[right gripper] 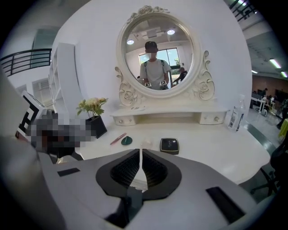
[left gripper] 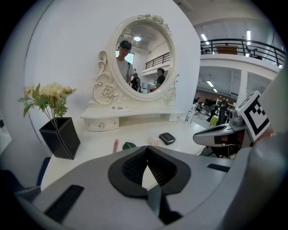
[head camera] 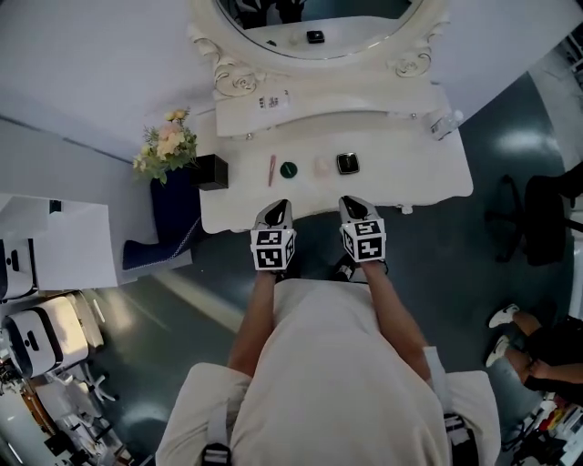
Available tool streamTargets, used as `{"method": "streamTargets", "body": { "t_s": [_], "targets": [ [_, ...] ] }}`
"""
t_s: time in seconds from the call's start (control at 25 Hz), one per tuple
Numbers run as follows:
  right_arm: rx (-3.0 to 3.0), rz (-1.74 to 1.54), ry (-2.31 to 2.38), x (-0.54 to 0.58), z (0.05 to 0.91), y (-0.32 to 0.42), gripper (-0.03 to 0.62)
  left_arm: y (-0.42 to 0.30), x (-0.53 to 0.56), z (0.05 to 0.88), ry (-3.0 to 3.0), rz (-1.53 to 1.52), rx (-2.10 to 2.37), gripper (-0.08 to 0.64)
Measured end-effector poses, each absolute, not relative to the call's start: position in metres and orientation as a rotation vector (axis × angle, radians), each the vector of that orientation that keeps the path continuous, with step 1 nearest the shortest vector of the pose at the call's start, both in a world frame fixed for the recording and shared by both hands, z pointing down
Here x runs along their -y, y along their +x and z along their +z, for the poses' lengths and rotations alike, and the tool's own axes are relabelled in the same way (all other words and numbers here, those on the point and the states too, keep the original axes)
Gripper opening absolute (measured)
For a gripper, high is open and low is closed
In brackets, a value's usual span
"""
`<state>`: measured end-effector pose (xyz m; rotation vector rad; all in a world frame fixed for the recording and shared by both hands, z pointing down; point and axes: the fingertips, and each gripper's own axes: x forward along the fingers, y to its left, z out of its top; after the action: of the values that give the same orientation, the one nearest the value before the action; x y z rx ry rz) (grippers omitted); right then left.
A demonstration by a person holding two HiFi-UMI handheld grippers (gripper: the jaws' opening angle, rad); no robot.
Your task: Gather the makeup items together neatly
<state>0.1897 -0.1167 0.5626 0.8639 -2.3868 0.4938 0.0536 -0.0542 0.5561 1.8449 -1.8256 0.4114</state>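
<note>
Several makeup items lie in a row on the white vanity table (head camera: 428, 173): a pink stick (head camera: 271, 169), a round green item (head camera: 289, 169), a pale translucent piece (head camera: 322, 167) and a black compact (head camera: 347, 164). Both grippers hover at the table's front edge, just short of the row. My left gripper (head camera: 281, 206) is shut and empty, in line with the green item (left gripper: 129, 145) and the pink stick (left gripper: 115, 145). My right gripper (head camera: 352, 201) is shut with nothing between its jaws, and the compact (right gripper: 169, 144) lies just ahead of it.
A black vase (head camera: 211, 171) with flowers (head camera: 167, 146) stands at the table's left end. An oval mirror (head camera: 319, 27) sits on a raised drawer shelf (head camera: 328, 114) at the back. A clear bottle (head camera: 444, 123) is at the back right. A dark chair (head camera: 547, 218) stands to the right.
</note>
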Motion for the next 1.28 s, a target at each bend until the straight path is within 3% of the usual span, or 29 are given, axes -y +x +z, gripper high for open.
{"method": "streamTargets", "body": {
  "t_s": [0.44,0.72,1.28],
  "targets": [
    [2.492,0.462,0.774,0.102,0.544,0.229,0.043,0.093,0.043,0.548,1.790,0.346,1.915,0.015],
    [2.494,0.466,0.730,0.097,0.551,0.241,0.043,0.116,0.028,0.559,1.824,0.481,1.919,0.015],
    [2.490,0.442,0.674,0.088,0.557,0.237,0.043,0.113,0.018,0.556,1.797,0.459,1.950,0.015]
  ]
}}
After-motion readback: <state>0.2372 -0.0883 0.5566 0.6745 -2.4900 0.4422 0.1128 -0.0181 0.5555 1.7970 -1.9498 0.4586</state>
